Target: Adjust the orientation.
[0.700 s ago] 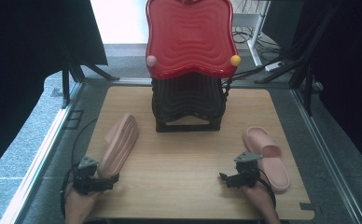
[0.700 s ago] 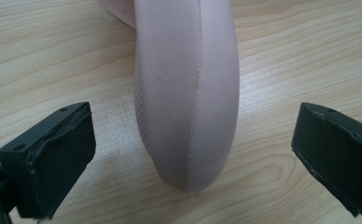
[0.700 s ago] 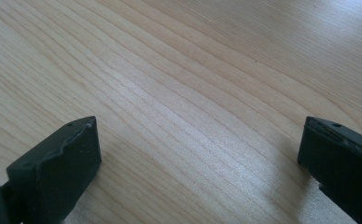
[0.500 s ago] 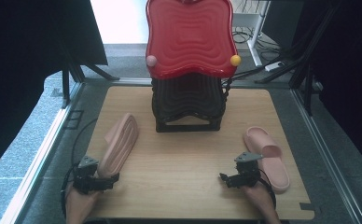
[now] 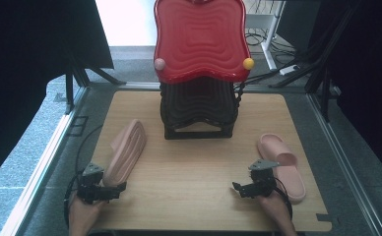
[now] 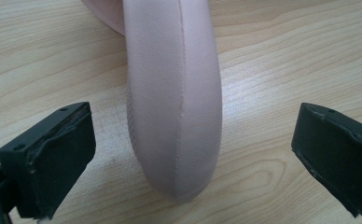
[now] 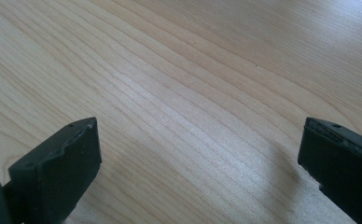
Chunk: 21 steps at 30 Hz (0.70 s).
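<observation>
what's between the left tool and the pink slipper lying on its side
Nothing visible. In the left gripper view the slipper lies on its side with its end right between the open jaws of the left tool, bare table on either side. The pads are not touching it.

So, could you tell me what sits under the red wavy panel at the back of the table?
Under the red panel stands a black ribbed rack on the wooden table. The panel's lower edge covers the rack's top, so how they join is hidden.
</observation>
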Tool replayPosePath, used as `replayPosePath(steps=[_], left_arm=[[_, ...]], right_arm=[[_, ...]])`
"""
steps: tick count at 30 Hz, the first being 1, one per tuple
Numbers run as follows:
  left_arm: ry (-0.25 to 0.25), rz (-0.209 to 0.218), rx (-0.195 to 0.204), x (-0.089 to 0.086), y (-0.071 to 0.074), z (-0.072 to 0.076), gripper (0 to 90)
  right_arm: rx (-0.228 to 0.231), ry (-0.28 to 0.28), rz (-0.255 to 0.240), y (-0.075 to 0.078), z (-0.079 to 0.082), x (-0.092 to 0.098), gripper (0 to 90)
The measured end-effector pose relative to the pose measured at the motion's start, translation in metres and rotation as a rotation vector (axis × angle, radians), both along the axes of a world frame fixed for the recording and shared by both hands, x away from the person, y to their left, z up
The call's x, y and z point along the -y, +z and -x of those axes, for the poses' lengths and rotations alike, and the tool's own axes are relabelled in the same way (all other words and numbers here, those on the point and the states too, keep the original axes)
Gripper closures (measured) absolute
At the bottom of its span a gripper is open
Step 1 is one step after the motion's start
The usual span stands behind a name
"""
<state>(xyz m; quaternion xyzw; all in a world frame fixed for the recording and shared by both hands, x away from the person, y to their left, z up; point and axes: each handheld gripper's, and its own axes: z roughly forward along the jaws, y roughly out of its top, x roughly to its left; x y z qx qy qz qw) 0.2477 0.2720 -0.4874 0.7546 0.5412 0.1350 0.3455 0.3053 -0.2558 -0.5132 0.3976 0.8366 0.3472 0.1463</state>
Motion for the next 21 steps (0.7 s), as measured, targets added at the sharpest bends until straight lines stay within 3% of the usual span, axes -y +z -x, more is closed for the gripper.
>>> replayPosePath(steps=[9, 13, 18, 21], left_arm=[[-0.002, 0.009, 0.003, -0.002, 0.016, -0.006, 1.4], [-0.011, 0.008, -0.005, -0.004, 0.023, -0.012, 1.9], [-0.015, 0.019, -0.013, -0.009, 0.033, -0.020, 1.9], [-0.023, 0.000, -0.018, -0.012, 0.040, -0.026, 1.7]], right_arm=[[-0.007, 0.005, 0.001, 0.002, 0.001, -0.002, 0.0], [-0.014, 0.001, -0.022, 0.004, 0.001, -0.001, 0.2], [-0.010, 0.009, -0.004, 0.006, 0.003, -0.002, 0.2], [-0.009, 0.010, -0.004, 0.006, 0.003, -0.002, 0.2]])
